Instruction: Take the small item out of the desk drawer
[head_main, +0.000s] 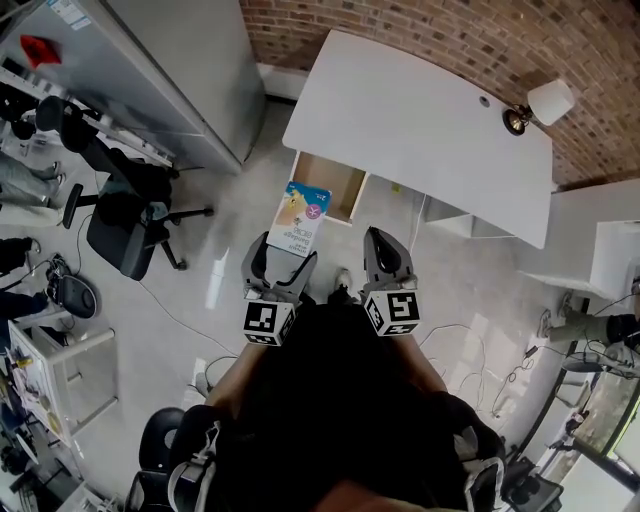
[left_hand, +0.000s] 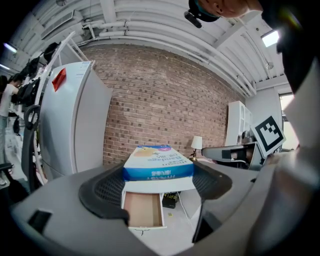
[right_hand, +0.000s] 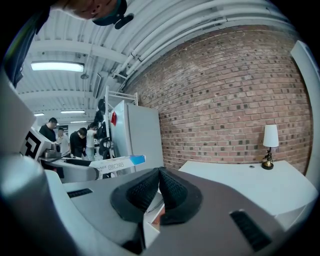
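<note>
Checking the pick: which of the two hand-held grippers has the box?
The left hand-held gripper: the box sits clamped between its jaws. The right hand-held gripper is shut and empty.

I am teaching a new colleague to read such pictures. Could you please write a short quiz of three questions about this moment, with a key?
1. True or false: the drawer of the white desk is open.
2. Multiple choice: the blue and white box is A) inside the drawer, B) between the fingers of the left gripper, C) lying on the desk.
3. Short answer: how do the fingers of the right gripper stand?

Key: 1 true; 2 B; 3 closed together, with nothing between them.
</note>
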